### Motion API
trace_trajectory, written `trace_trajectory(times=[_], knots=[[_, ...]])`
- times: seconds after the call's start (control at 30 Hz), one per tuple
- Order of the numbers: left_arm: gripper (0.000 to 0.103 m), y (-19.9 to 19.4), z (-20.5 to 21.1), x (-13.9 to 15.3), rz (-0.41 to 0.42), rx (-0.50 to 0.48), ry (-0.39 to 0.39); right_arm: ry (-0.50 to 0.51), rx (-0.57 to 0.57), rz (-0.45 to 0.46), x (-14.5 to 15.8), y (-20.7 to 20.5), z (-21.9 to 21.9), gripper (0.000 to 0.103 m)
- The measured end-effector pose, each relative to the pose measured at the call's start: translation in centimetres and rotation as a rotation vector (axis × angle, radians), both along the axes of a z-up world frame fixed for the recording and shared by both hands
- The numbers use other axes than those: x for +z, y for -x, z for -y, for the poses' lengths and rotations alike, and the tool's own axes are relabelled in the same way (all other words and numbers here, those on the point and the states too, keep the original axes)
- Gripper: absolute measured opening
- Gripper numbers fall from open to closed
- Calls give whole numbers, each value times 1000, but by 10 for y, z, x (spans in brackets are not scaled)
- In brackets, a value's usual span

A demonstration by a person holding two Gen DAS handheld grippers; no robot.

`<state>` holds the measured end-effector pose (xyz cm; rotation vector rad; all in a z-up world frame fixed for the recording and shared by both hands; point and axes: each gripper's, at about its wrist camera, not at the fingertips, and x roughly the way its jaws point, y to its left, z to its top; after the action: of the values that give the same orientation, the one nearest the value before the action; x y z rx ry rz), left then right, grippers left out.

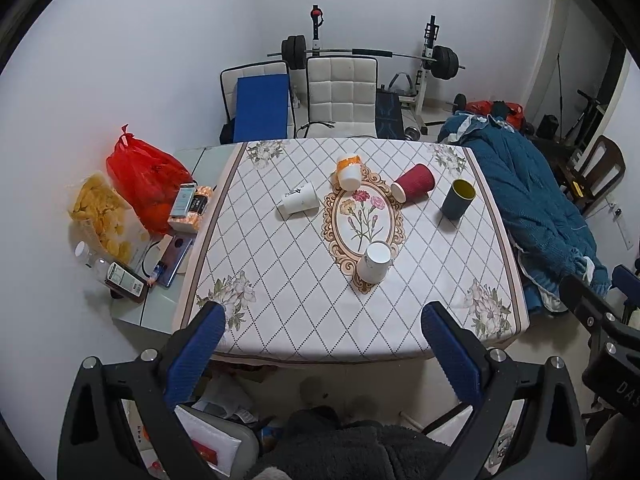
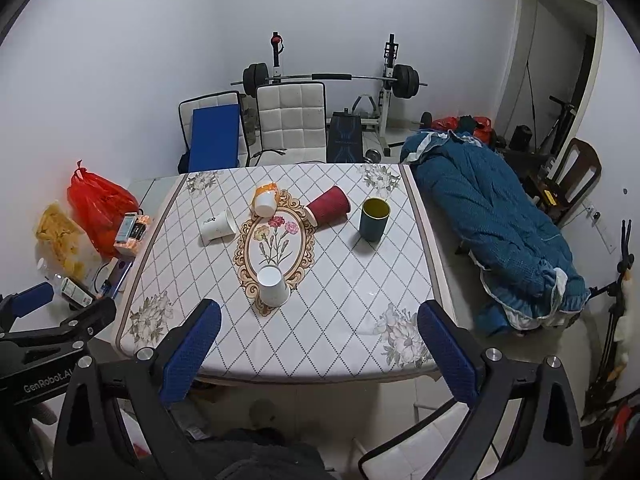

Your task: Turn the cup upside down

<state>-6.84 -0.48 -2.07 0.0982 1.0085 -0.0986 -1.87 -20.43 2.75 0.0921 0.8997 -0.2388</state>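
Several cups are on the patterned tablecloth. A dark blue cup with a yellow inside stands upright at the right. A red cup, a white cup and an orange-and-white cup lie on their sides. A white cup stands upside down near the front. My left gripper and my right gripper are both open and empty, held in front of the table's near edge.
A red bag, a bag of chips, bottles and small boxes sit on the glass side table at the left. A blue quilt lies right of the table. White chairs and a barbell rack stand behind.
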Motion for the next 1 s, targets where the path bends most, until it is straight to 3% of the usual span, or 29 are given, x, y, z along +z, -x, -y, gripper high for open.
trace_trajectory(times=[1.0], knots=[[101, -4, -4, 4, 10, 30, -13, -3, 37, -27, -2, -18, 0, 101]])
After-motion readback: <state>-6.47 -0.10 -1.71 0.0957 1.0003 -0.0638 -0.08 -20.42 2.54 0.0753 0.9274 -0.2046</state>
